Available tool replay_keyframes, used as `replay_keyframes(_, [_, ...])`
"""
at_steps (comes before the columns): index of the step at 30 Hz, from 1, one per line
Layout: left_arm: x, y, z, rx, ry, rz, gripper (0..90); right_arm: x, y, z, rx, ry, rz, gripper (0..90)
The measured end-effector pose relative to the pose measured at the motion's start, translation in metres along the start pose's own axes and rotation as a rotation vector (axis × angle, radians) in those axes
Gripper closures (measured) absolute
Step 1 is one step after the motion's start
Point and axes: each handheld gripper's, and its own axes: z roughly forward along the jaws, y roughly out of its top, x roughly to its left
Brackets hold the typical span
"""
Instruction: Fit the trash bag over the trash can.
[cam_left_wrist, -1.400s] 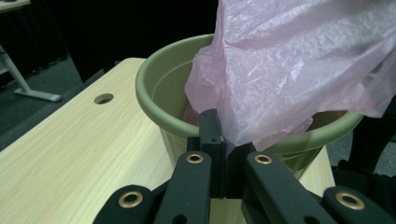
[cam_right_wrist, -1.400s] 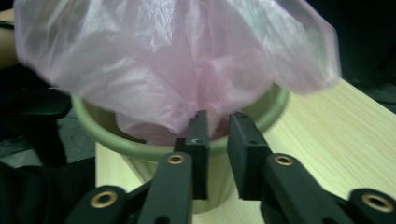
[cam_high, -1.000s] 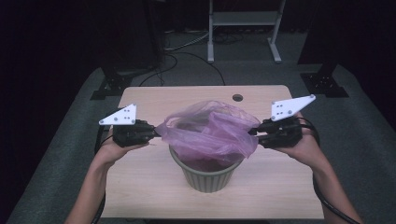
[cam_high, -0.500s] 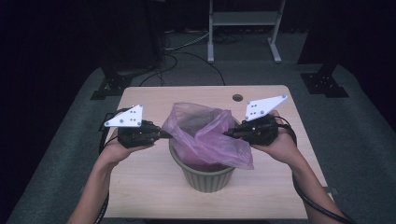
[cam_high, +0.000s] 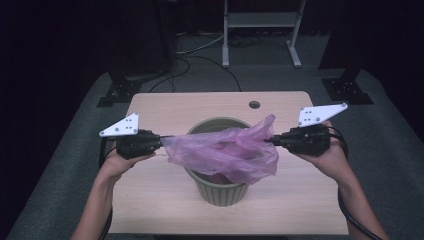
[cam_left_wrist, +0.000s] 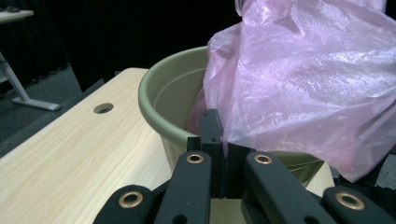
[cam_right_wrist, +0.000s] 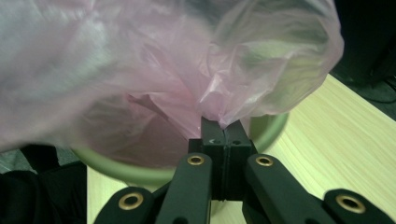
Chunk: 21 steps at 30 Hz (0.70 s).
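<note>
Bag (cam_high: 225, 152): pink, stretched wider than earlier over bin (cam_high: 218, 187).
Left claw (cam_high: 162, 141): clamped on bag's edge.
Right claw (cam_high: 274, 141): just closed, clamped on bag.
Bench (cam_high: 165, 107): pale wood, dark room.

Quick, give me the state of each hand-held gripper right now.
Left hand-held gripper: closed on the edge of the pink plastic bag.
Right hand-held gripper: closed on the bag's opposite edge, over the green bin.

Hand-held gripper (cam_right_wrist: 224, 128) pinches pink bag (cam_right_wrist: 154, 65) — above green pot (cam_right_wrist: 268, 133), wooden table (cam_right_wrist: 345, 140).
</note>
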Motion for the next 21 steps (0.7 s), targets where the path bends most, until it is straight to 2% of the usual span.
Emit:
replay_keyframes(5, [0.004,-0.007,0.009,0.02,-0.004,-0.02,89.9,-0.004,-0.011,0.003,0.019,-0.011,0.011,90.0])
replay_keyframes(8, [0.008,-0.013,0.014,0.026,-0.008,-0.044,89.9,-0.008,-0.022,0.008,0.021,-0.005,0.037,90.0])
replay_keyframes(13, [0.013,-0.018,0.016,0.004,-0.027,-0.094,89.5,-0.01,-0.027,0.011,0.005,0.006,0.049,90.0])
replay_keyframes(16, [0.012,-0.017,0.014,0.008,-0.027,-0.108,80.8,-0.01,-0.026,0.009,0.004,0.011,0.052,89.5])
replay_keyframes(21, [0.007,-0.014,0.006,0.006,-0.022,-0.116,66.1,-0.007,-0.025,0.0,-0.012,0.012,0.055,78.0])
